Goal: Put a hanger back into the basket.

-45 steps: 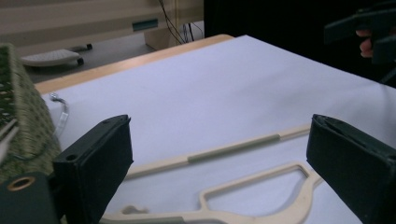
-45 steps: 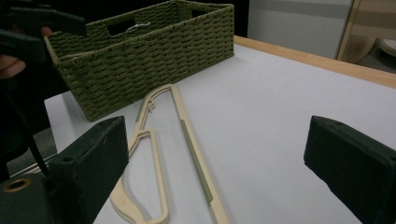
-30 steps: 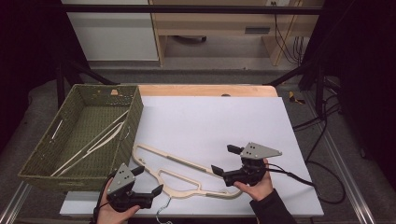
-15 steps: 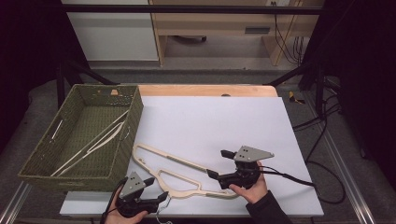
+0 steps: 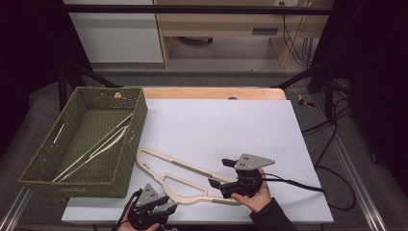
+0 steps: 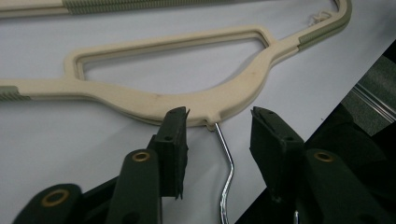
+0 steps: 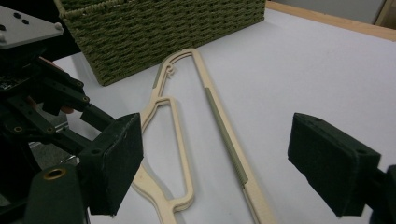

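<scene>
A: Where is the hanger (image 5: 185, 180) lying?

B: It is lying flat on the white sheet (image 5: 231, 130) at the near edge of the table, just in front of the woven basket (image 5: 120, 171). Its metal hook (image 6: 226, 163) is pointing toward the person, off the hanger's thick middle.

A: And the left gripper (image 5: 153, 211)?

B: It is sitting at the near left corner of the sheet, right at the hook. In the left gripper view (image 6: 217, 126) the hook's wire is running up between the two jaws, nearer the left one, and the left jaw's tip is reaching the hanger's lower edge. The jaws have just been closing, but a gap is showing on each side of the wire, so the pads are not pressing on it.

A: The right gripper (image 5: 230, 173)?

B: It is resting by the hanger's right end, with its jaws standing wide apart. In the right gripper view (image 7: 215, 149) the hanger's long bar is running between the pads without touching them.

A: Anything in the basket?

B: Another pale hanger (image 5: 94, 149) is leaning inside it.
</scene>
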The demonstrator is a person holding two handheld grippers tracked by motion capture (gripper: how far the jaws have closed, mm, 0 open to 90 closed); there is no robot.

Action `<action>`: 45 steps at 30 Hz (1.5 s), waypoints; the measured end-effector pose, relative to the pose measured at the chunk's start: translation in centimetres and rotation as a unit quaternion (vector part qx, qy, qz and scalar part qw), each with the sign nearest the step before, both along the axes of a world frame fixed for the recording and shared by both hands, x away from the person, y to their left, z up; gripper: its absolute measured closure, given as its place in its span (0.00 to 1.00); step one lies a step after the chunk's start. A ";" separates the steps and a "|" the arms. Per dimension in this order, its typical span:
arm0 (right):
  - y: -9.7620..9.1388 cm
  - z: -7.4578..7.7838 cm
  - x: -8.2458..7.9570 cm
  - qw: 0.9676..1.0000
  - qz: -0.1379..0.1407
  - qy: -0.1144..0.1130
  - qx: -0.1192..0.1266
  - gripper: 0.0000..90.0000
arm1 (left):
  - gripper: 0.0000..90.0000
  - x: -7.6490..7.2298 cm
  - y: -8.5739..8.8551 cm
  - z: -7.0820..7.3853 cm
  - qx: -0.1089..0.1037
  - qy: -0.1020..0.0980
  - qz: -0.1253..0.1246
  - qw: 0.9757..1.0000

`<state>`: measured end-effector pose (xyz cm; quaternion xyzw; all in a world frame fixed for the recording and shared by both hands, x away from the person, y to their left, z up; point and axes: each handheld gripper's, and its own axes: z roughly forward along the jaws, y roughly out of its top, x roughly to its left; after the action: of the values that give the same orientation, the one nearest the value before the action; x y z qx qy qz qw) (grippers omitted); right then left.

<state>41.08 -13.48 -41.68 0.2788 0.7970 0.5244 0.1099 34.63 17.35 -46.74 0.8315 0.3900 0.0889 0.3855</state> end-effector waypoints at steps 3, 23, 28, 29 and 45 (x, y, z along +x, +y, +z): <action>0.2 -0.2 0.0 1.000 0.004 0.002 -0.003 0.21 | 0.72 0.0 -0.3 -0.3 0.007 0.009 0.004 1.000; 1.4 -1.3 0.0 1.000 0.018 0.016 -0.012 0.22 | 0.95 -0.7 -1.8 -0.5 0.038 0.014 0.056 0.998; 1.9 -1.9 0.1 0.999 0.026 0.025 -0.015 0.23 | 0.96 -0.6 -1.7 -0.4 0.028 0.028 0.064 0.997; 2.1 -2.0 0.1 0.999 0.026 0.026 -0.016 0.23 | 0.96 -0.5 -1.7 -0.3 0.029 0.027 0.065 0.997; 5.6 -3.6 -0.8 0.995 0.075 0.034 -0.052 0.32 | 0.98 -0.4 -1.0 1.6 0.040 -0.004 0.071 0.997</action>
<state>40.25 -7.87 -45.23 0.2294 0.8450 0.4797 0.0573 34.27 16.32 -45.14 0.8161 0.4428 0.1345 0.3462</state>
